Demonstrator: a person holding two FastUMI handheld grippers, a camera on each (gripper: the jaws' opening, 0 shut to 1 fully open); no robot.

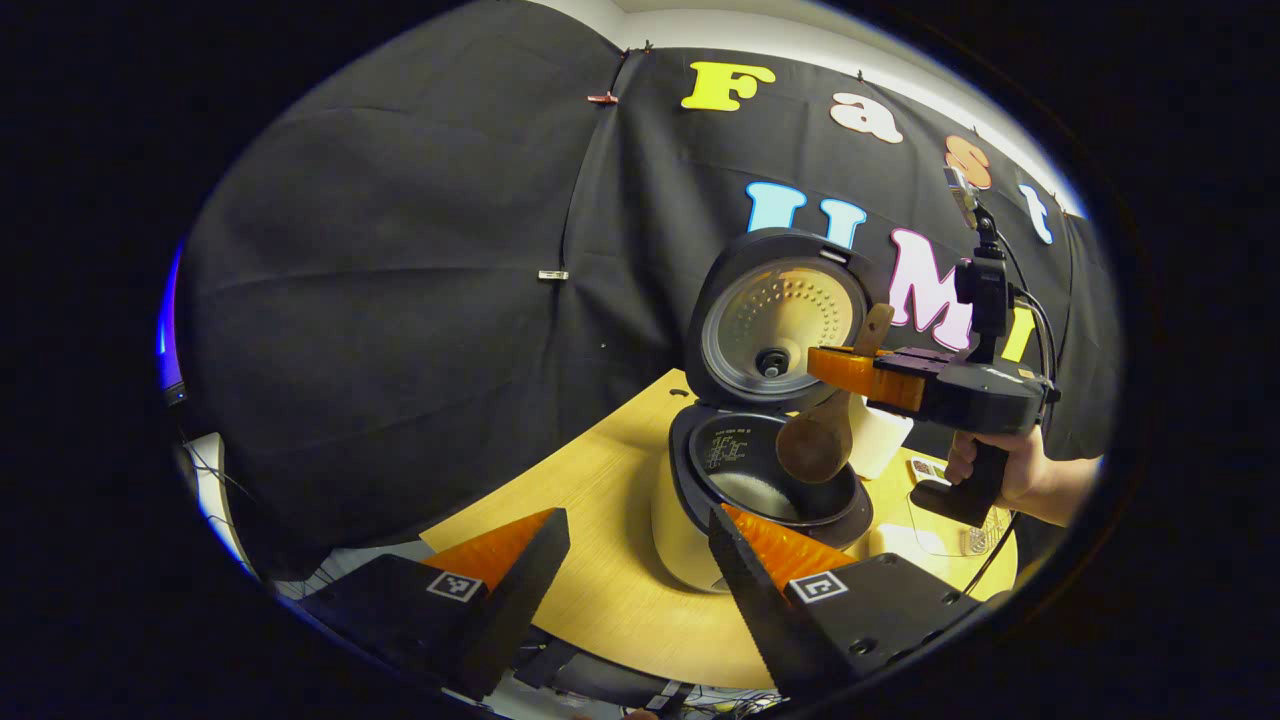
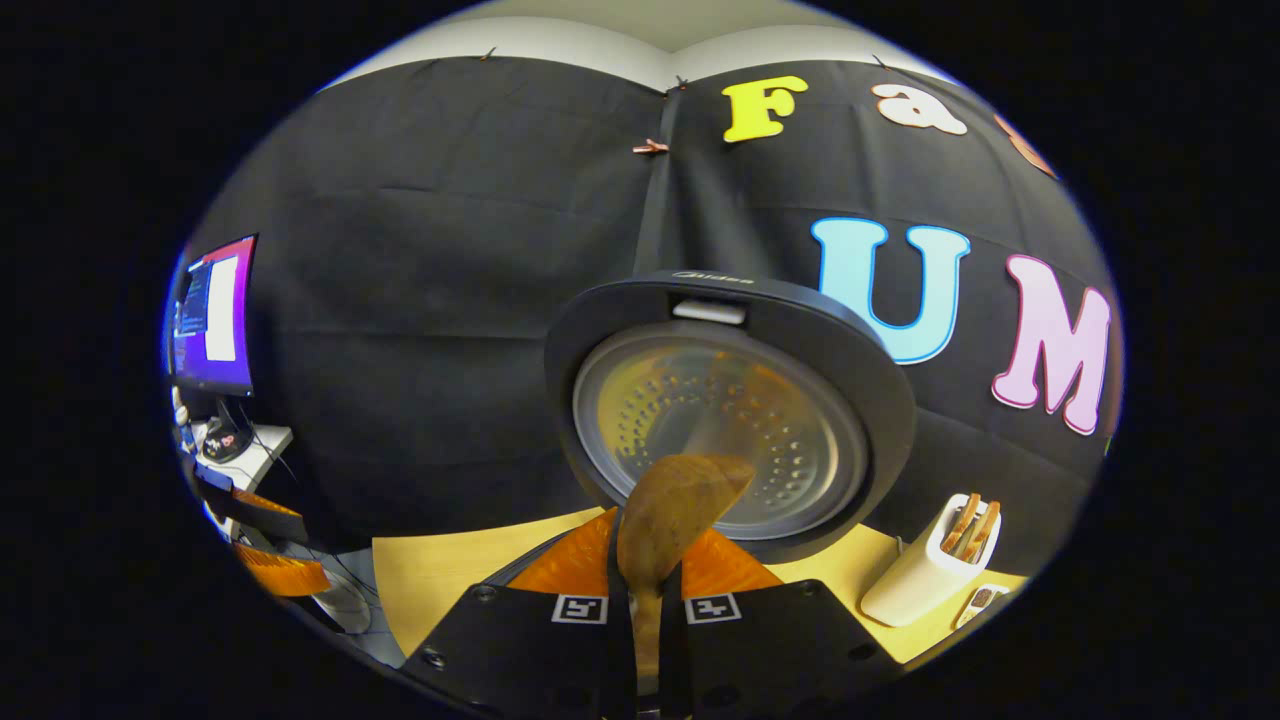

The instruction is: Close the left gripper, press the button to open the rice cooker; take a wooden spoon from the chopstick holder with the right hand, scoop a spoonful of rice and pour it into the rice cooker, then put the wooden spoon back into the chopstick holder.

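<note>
Lid of the rice cooker point(image 1: 770, 420) is up, so the button step is done. Your right gripper point(image 1: 850, 372) is pinching the wooden spoon point(image 1: 818, 440) by the handle, bowl hanging down over the open pot, tipped toward the inner rim. This looks like the pour.

To do it well: keep the spoon bowl inside the pot's mouth, well clear of the raised lid behind it, and roll your hand point(image 1: 1005, 465) slowly so grains drop into the pot, not onto the yellow table point(image 1: 600, 560). Whether any rice is left in the spoon cannot be told; its back faces the left gripper view. Hold the pinch firm until the spoon is empty, then lift straight before swinging away.

Your left gripper point(image 1: 640, 560) is spread wide, holding nothing, hovering off the table's near edge in front of the cooker. Keep it out of the spoon's path.

The left gripper view gives the side-on picture: spoon height over the pot and the pot's dark interior. The right gripper view looks along the spoon point(image 2: 670, 520) into the lid's perforated underside, and shows the white chopstick holder point(image 2: 935, 565) near the table's far right edge beside the cooker, with wooden utensils standing in it. That is your return target.
</note>
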